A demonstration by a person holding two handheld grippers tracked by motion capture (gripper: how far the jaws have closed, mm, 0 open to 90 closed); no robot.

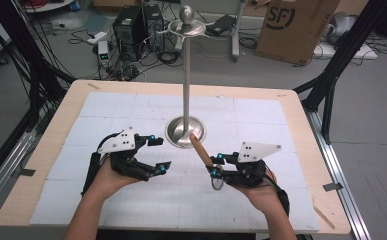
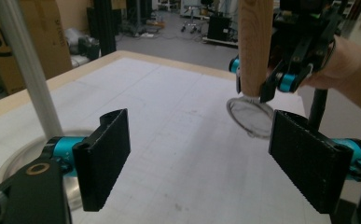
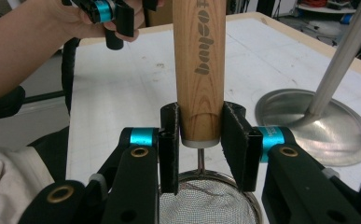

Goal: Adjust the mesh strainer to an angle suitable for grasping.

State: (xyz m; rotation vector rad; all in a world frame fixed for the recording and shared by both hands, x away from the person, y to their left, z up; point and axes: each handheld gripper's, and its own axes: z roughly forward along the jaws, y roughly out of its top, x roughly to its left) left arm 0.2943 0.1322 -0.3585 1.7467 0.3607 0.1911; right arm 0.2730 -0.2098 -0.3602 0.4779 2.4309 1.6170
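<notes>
A small mesh strainer with a wooden handle (image 1: 201,149) is held by my right gripper (image 1: 216,164), whose jaws are shut on the handle's lower end (image 3: 199,60) just above the mesh bowl (image 3: 206,200). The handle points up and away, its tip near the round base (image 1: 177,134) of a metal stand. My left gripper (image 1: 160,154) is open and holds nothing, to the left of the strainer. In the left gripper view its black pads (image 2: 103,158) stand wide apart, with the handle (image 2: 255,42) and mesh ring (image 2: 250,116) farther off.
The stand's thin pole (image 1: 186,80) rises from the table's middle to a hooked top with a ball (image 1: 186,22). A white gridded mat (image 1: 131,110) covers the wooden table. Cardboard boxes (image 1: 293,25), cables and black frame legs stand on the floor beyond.
</notes>
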